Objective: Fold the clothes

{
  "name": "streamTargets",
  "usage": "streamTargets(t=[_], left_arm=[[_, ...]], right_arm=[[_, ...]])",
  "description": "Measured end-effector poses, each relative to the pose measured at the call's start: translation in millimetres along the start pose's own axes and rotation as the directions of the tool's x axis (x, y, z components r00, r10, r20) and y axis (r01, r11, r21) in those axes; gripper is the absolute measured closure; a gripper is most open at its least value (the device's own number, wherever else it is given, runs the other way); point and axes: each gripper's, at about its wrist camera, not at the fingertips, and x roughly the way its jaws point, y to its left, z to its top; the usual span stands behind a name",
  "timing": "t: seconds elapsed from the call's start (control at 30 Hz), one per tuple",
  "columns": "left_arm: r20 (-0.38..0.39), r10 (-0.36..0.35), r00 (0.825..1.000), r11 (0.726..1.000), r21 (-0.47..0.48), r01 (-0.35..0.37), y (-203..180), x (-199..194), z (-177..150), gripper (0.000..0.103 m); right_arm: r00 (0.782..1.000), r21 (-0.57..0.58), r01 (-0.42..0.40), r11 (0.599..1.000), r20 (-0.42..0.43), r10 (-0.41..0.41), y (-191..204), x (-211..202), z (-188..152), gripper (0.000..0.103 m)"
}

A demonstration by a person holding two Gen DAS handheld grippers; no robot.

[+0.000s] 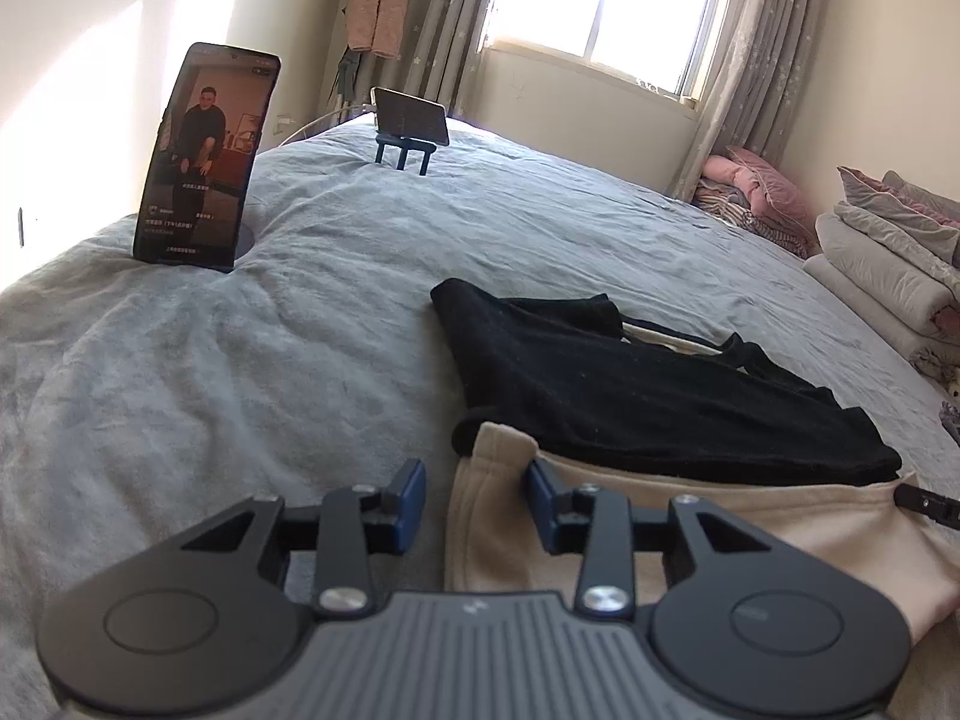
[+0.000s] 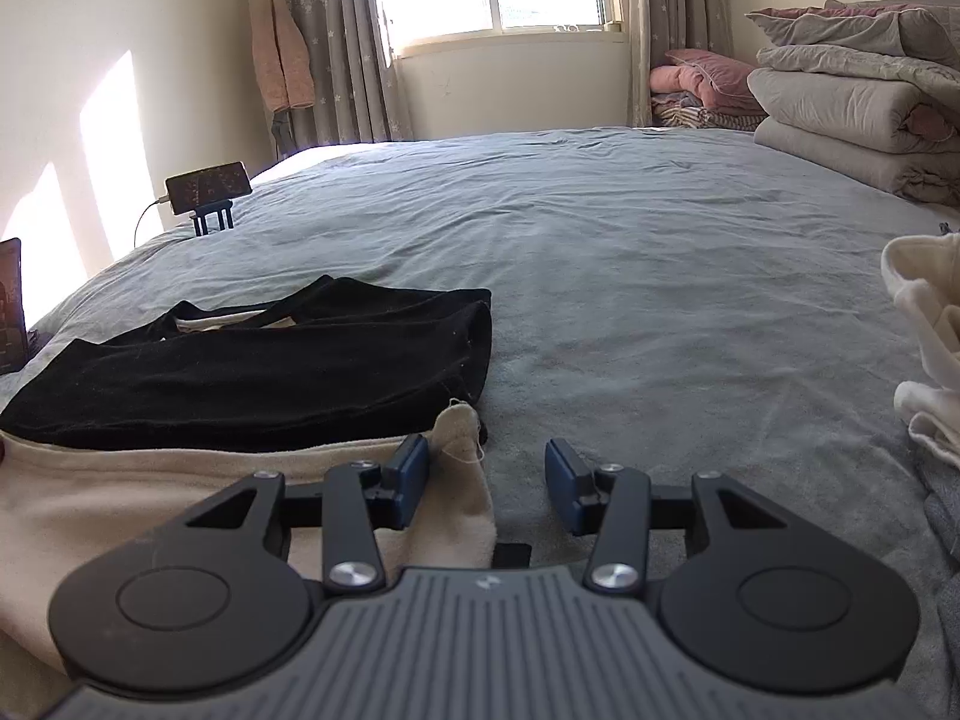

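A black garment (image 1: 630,384) lies folded on the grey bedcover, with a beige garment (image 1: 690,528) spread under its near edge. My left gripper (image 1: 477,501) is open over the beige cloth's left corner, its blue pads apart and the cloth's edge between them. In the right wrist view the black garment (image 2: 258,366) sits to the left with the beige garment (image 2: 180,498) in front of it. My right gripper (image 2: 487,489) is open at the beige cloth's right corner; the left pad rests over the cloth and the right pad is over bare bedcover.
An upright phone (image 1: 204,162) with a lit screen stands at the bed's left side. A second phone on a small stand (image 1: 411,120) is at the far edge. Folded quilts (image 2: 858,114) are stacked at the right. White clothes (image 2: 927,348) lie heaped near the right edge.
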Motion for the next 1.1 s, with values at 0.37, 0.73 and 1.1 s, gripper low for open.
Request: streamTargets(t=[0.37,0.73,1.1], left_arm=[[0.115,0.024,0.993,0.999,0.026,-0.028,-5.8,-14.0,-8.6,0.094],[0.051,0.081,0.995,0.997,0.003,-0.081,-2.7,-4.8,-1.9,0.076],[0.073,-0.083,0.994,0.955,0.291,0.058,-73.9,-37.7,-19.0,0.068]], right_arm=[[0.987,-0.032,0.061,0.998,0.148,-0.055,9.9,-30.5,-4.2,0.095],[0.989,-0.054,0.119,0.991,0.091,-0.114,15.9,-20.8,-1.5,0.076],[0.996,-0.186,-0.082,0.979,0.003,0.084,90.8,-35.9,-7.3,0.069]])
